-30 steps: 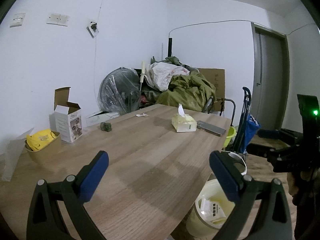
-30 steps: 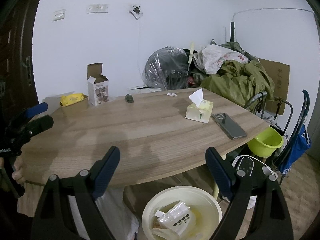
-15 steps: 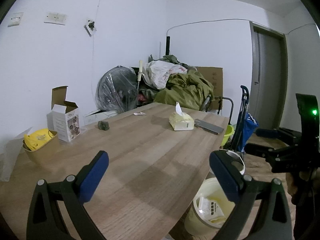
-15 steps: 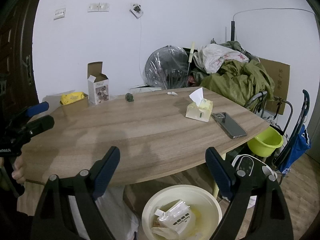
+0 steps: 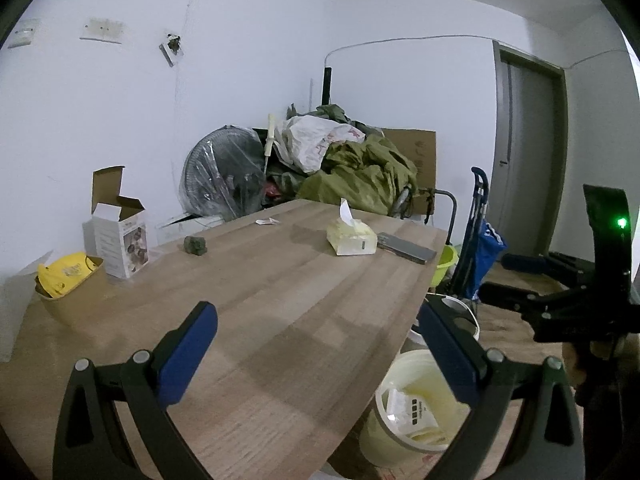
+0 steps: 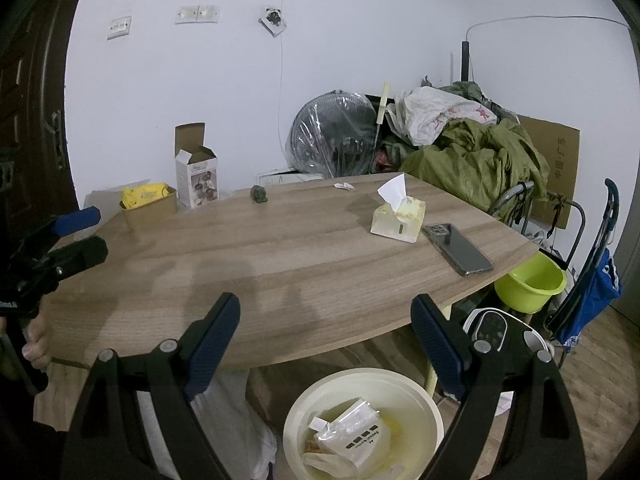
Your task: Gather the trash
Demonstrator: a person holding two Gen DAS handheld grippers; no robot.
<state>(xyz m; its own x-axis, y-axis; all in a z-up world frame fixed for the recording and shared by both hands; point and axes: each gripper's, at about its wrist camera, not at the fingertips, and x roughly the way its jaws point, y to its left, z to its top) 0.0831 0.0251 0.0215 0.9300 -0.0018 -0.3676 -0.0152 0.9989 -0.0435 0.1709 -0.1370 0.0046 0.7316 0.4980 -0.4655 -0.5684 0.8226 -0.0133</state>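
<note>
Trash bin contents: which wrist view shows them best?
Right wrist: it looks down into the trash bin, showing the white packet and wrappers inside. The left wrist view sees the bin obliquely, half hidden behind its own right finger.

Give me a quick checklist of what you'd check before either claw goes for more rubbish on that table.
1. Left gripper open and empty: ok.
2. Right gripper open and empty: ok.
3. Bin on the floor by the table, with room left: ok.
4. Small paper scrap at the far edge, nothing on it: ok.
5. Phone and tissue box apart from the scrap: ok.
6. Whether the dark green lump is trash: cannot tell.
</note>
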